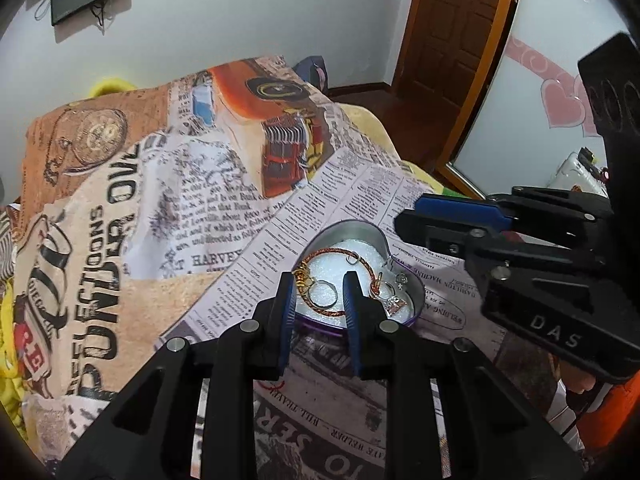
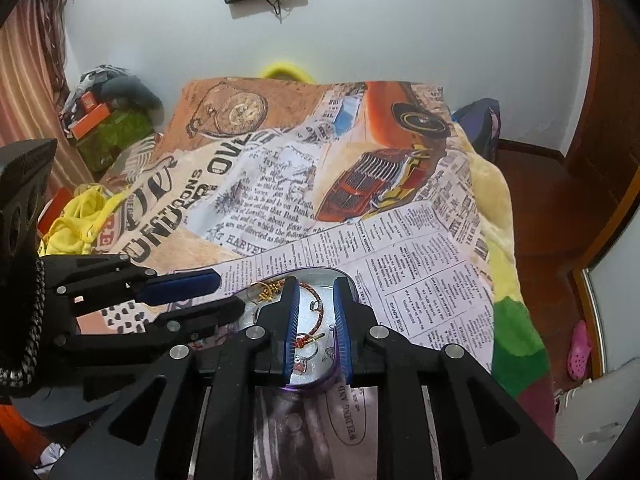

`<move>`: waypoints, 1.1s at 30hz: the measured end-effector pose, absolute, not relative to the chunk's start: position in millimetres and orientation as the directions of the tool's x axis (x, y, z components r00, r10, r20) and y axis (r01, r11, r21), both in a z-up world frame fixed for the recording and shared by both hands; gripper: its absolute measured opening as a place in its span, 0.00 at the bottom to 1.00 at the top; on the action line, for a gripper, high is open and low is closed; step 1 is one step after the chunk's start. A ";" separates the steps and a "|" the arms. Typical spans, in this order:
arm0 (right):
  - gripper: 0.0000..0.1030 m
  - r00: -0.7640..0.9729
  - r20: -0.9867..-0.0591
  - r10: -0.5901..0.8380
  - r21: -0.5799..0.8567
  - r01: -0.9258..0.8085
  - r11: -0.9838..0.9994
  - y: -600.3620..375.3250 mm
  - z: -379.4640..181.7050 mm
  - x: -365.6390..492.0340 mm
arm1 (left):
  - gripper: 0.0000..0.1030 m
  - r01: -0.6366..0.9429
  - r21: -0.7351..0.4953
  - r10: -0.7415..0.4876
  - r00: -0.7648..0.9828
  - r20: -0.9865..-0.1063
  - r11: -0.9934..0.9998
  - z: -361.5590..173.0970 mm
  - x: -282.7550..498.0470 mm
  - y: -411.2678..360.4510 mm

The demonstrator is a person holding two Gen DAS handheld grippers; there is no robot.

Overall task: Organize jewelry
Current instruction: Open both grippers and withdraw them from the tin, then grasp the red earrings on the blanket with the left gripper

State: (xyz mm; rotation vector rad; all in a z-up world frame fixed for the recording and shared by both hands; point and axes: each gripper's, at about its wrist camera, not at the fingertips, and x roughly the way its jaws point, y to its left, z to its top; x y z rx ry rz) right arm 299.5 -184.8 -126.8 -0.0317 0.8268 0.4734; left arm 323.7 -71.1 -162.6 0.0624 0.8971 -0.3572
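Two grippers are parked over one heart-shaped tin (image 1: 404, 300), which sits on the newspaper-print blanket (image 1: 120, 208) covering the bed. Most of the jewelry already seems to be inside it: a braided copper bracelet (image 1: 320, 312), a silver ring (image 1: 322, 292) framed between the fingers of the left gripper (image 1: 320, 300), a gold chain (image 1: 302, 276) just off its left finger, and a few small charms (image 1: 394, 302) past its right finger. Nothing loose is spotted on the blanket, so probably little is left beyond tidying or closing up, though no lid is seen. The left gripper's fingers are set slightly apart and nothing is pinched. In the right wrist view, the right gripper (image 2: 316, 328) is shown the same way: a narrow gap, clamped on nothing, with the bracelet's clasp end lying between the fingers. Only that view catches the tin's near purple rim; only the left view lays out the whole tin.
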 end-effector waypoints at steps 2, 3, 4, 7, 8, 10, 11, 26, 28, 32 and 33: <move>0.18 0.588 -0.707 0.392 0.150 -0.417 0.896 -185.2 -121.1 294.8 | 0.23 0.317 -0.083 -0.264 0.586 -0.766 0.945 -155.0 319.5 -66.6; 0.19 0.593 -0.704 0.391 0.146 -0.417 0.897 -185.8 -118.8 292.5 | 0.26 0.306 -0.069 -0.248 0.600 -0.761 0.950 -149.7 316.5 -62.5; 0.22 0.604 -0.698 0.385 0.137 -0.415 0.900 -185.6 -115.4 288.9 | 0.28 0.296 -0.057 -0.235 0.613 -0.754 0.954 -145.3 314.0 -58.6; 0.32 0.627 -0.682 0.378 0.119 -0.415 0.902 -184.0 -107.1 279.1 | 0.37 0.251 -0.047 -0.205 0.652 -0.730 0.967 -131.0 305.8 -39.1; 0.33 0.630 -0.676 0.382 0.120 -0.418 0.901 -183.4 -104.3 275.7 | 0.37 0.236 -0.050 -0.197 0.656 -0.728 0.971 -126.8 303.0 -31.0; 0.33 0.636 -0.668 0.387 0.117 -0.423 0.899 -181.7 -99.9 270.4 | 0.37 0.210 -0.045 -0.176 0.665 -0.726 0.977 -122.4 298.2 -19.9; 0.33 0.640 -0.665 0.385 0.112 -0.424 0.899 -180.3 -97.6 267.3 | 0.37 0.201 -0.042 -0.168 0.667 -0.726 0.979 -121.0 295.7 -16.0; 0.33 0.634 -0.670 0.386 0.105 -0.434 0.895 -170.9 -99.2 248.2 | 0.37 0.245 -0.043 -0.165 0.506 -0.847 0.969 -185.4 287.4 -27.9; 0.33 0.630 -0.676 0.383 0.106 -0.431 0.896 -171.7 -102.5 249.6 | 0.37 0.251 -0.051 -0.170 0.480 -0.860 0.967 -197.1 291.8 -32.7; 0.33 0.615 -0.692 0.378 0.118 -0.421 0.900 -173.9 -111.5 254.3 | 0.37 0.246 -0.063 -0.174 0.459 -0.871 0.967 -211.4 300.7 -38.7; 0.33 0.611 -0.696 0.378 0.122 -0.419 0.900 -174.5 -113.5 254.7 | 0.37 0.241 -0.069 -0.175 0.453 -0.874 0.968 -215.2 304.6 -39.8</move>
